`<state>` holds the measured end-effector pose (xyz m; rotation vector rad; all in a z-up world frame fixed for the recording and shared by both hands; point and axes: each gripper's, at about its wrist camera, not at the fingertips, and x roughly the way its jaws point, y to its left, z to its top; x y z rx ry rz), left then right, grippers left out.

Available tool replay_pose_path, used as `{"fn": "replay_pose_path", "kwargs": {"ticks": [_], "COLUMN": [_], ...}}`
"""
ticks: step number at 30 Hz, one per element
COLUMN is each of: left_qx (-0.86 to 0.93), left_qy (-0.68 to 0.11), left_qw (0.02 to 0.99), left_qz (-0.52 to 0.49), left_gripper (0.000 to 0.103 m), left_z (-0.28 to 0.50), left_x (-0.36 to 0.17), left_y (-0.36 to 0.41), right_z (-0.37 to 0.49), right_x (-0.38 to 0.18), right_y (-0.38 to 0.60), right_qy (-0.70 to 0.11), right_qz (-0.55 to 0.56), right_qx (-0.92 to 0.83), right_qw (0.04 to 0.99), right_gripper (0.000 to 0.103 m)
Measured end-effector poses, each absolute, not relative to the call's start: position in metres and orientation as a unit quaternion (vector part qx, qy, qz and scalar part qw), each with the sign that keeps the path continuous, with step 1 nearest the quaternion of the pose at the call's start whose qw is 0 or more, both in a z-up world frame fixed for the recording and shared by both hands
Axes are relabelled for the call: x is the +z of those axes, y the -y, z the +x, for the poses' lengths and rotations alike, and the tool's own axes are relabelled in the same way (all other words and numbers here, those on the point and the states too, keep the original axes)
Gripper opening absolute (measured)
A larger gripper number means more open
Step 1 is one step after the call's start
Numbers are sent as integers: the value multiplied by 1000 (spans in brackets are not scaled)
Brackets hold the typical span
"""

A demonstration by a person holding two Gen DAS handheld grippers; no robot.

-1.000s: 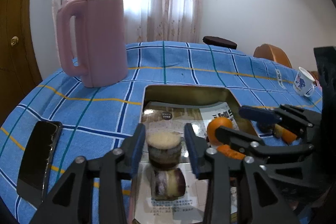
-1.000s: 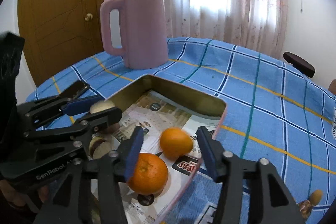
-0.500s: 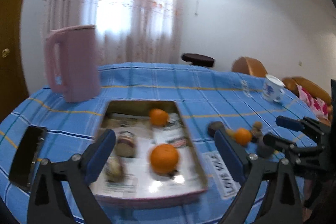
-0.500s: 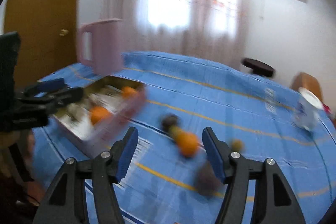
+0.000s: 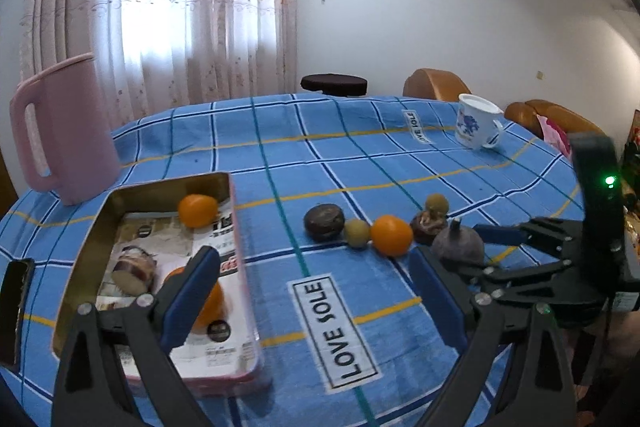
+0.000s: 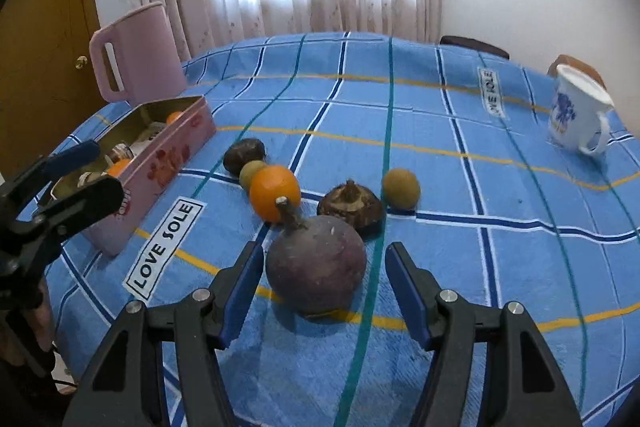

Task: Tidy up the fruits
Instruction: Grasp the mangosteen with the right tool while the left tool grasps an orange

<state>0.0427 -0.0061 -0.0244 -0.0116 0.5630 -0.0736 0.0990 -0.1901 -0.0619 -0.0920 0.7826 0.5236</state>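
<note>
Your right gripper (image 6: 324, 291) is lined up on the purple fruit (image 6: 316, 263), ready for the next pick.

Its jaws are closing, one on each side of the fruit, but the pads do not press it yet; the fruit sits on the blue tablecloth (image 6: 460, 131), just in front of the loose orange (image 6: 275, 193) and the brown fruit (image 6: 352, 205). Let the pads meet its round sides below the stem, then lift clear of its neighbours and carry it to the tin (image 6: 160, 155), which already holds oranges. Your left gripper (image 5: 316, 295) hangs with fingers wide apart and nothing between them, over the cloth beside the tin (image 5: 240, 251); it looks free to take another loose fruit.
</note>
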Motion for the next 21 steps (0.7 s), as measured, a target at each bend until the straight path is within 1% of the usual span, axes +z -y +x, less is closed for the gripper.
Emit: {"fn": "replay_pose_path", "kwargs": {"ticks": [1, 4, 8, 13, 15, 18, 21], "left_qx": [-36, -42, -53, -62, -69, -80, -85], "left_qy": [-279, -287, -297, -321, -337, -355, -367], "left_qw": [960, 957, 954, 945, 939, 931, 926], "left_qz": [-3, 0, 4, 1, -8, -19, -4], "left_gripper": [98, 97, 96, 81, 71, 63, 61], "left_z": [44, 52, 62, 80, 90, 100, 107], "left_x": [-25, -27, -29, -33, -38, -44, -50], "left_y": [8, 15, 27, 42, 47, 55, 67], "right_z": [101, 103, 100, 109, 114, 123, 126], "right_x": [-65, -66, -56, -37, -34, -34, -39], "right_y": [189, 192, 200, 211, 214, 217, 220], "right_qy": [-386, -391, -366, -330, -321, -314, -317], "right_qz": [-40, -29, -21, -35, -42, -48, -42], "right_qx": [260, 270, 255, 202, 186, 165, 166], "right_qw": [884, 879, 895, 921, 928, 934, 933], "right_gripper": [54, 54, 54, 54, 54, 54, 54]}}
